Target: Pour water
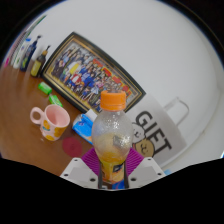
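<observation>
Gripper (112, 172) clamps bottle (112, 135); pink mug (52, 121) stands near, apart.

A bottle (112, 140) stands upright between the gripper (112, 172) fingers, which press on its lower body. On the table (20, 105), a mug (52, 121) stands left of the bottle. A picture (90, 70) leans against the wall behind. A bag (160, 135) stands right of the bottle, just behind it. More bottles (30, 55) stand at the far left corner.
</observation>
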Demonstrator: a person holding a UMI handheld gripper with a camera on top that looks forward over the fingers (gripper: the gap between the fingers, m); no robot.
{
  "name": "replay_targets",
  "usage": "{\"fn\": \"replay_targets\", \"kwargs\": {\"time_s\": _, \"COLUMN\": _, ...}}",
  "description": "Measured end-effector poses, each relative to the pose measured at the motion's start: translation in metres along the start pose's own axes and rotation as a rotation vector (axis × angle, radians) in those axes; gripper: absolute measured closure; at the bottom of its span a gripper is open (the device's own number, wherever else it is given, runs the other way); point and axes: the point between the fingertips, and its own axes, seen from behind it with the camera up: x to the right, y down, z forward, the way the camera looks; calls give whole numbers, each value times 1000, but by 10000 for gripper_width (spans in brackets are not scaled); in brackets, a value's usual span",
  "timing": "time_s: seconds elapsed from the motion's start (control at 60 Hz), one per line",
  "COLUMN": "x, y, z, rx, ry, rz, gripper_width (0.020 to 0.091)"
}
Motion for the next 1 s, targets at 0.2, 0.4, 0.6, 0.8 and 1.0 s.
{"fn": "replay_targets", "kwargs": {"time_s": 0.2, "x": 1, "y": -36, "z": 59, "rx": -45, "ry": 129, "rz": -562, "gripper_width": 817}}
{"fn": "replay_targets", "kwargs": {"time_s": 0.4, "x": -10, "y": -54, "z": 93, "rx": -78, "ry": 209, "rz": -1021, "gripper_width": 817}}
{"fn": "replay_targets", "kwargs": {"time_s": 0.6, "x": -14, "y": -72, "z": 102, "rx": -72, "ry": 257, "rz": -1242, "gripper_width": 817}}
{"fn": "replay_targets", "kwargs": {"time_s": 0.8, "x": -17, "y": -74, "z": 101, "rx": -50, "ry": 225, "rz": -1237, "gripper_width": 817}}
{"fn": "replay_targets", "kwargs": {"time_s": 1.0, "x": -17, "y": -82, "z": 93, "rx": 18, "ry": 128, "rz": -890, "gripper_width": 819}}
